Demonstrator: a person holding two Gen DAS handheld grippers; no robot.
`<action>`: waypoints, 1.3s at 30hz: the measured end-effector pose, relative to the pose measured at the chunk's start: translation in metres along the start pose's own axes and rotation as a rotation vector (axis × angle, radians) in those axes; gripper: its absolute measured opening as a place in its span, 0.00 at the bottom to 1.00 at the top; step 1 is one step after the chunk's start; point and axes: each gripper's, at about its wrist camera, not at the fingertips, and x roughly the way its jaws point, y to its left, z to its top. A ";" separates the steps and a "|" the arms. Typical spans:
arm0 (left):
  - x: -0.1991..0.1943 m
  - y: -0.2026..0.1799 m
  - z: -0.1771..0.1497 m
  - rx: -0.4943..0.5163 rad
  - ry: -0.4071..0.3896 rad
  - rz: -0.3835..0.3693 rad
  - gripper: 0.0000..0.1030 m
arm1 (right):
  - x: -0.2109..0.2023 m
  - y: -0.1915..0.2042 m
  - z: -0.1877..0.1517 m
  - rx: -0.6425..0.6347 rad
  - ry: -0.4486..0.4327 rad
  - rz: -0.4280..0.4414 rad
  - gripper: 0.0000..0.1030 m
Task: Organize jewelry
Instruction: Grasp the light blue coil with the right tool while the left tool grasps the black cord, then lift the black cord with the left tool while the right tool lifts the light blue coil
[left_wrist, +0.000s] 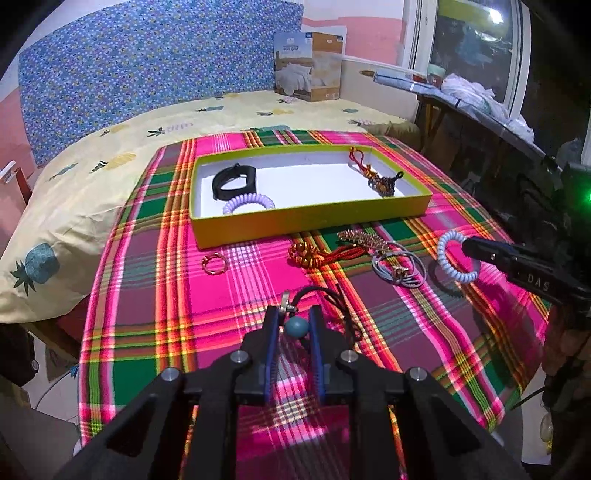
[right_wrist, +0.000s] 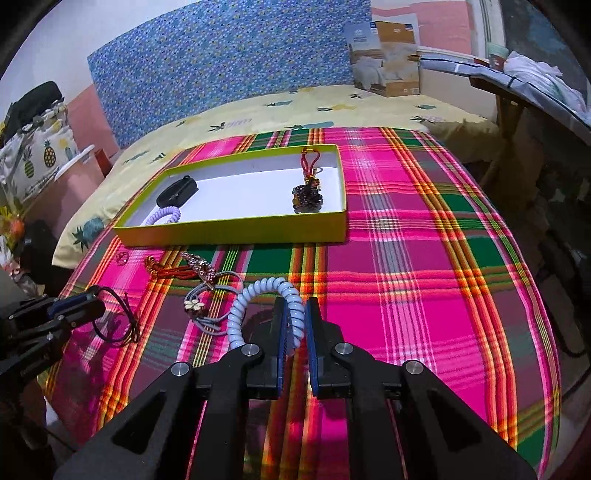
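2 hand-held grippers | L (left_wrist: 293, 314) clamps black cord w/ teal bead (left_wrist: 295, 327) | R (right_wrist: 294, 314) pinches pale-blue coil tie (right_wrist: 258, 291)

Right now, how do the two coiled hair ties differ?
The pale blue coil tie is outside the box, pinched in the right tongs; the lilac coil tie lies untouched inside the yellow-green box. The blue one's loop looks wider. Both are spiral rings.
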 end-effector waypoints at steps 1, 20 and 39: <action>-0.002 0.000 0.000 -0.001 -0.004 -0.001 0.17 | -0.002 0.001 0.000 0.001 -0.003 0.000 0.09; -0.016 0.001 0.010 -0.013 -0.043 -0.019 0.17 | -0.013 0.013 0.005 -0.015 -0.034 0.017 0.09; -0.005 0.007 0.055 -0.008 -0.084 -0.018 0.17 | 0.001 0.023 0.041 -0.068 -0.062 0.030 0.09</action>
